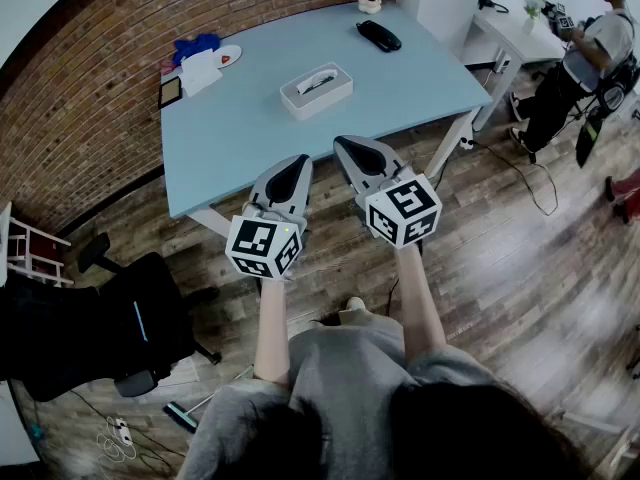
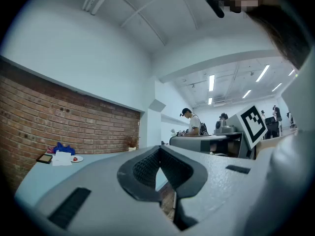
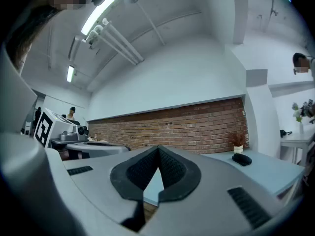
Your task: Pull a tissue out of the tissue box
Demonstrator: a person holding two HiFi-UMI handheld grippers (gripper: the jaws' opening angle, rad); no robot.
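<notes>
Left gripper and right gripper both clenched empty, short of table; box dead ahead between them, long axis crosswise, neither clearly nearer.

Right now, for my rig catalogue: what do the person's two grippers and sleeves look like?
Both the left gripper and right gripper are light grey tapered shells with black ribbed pads. Each carries a white cube with black square markers. The person wears a grey short-sleeved top.

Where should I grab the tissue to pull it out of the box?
Pinch the tissue where it shows in the top slot of the tissue box, probably coming straight down from above: the box lies flat with its slot facing up.
</notes>
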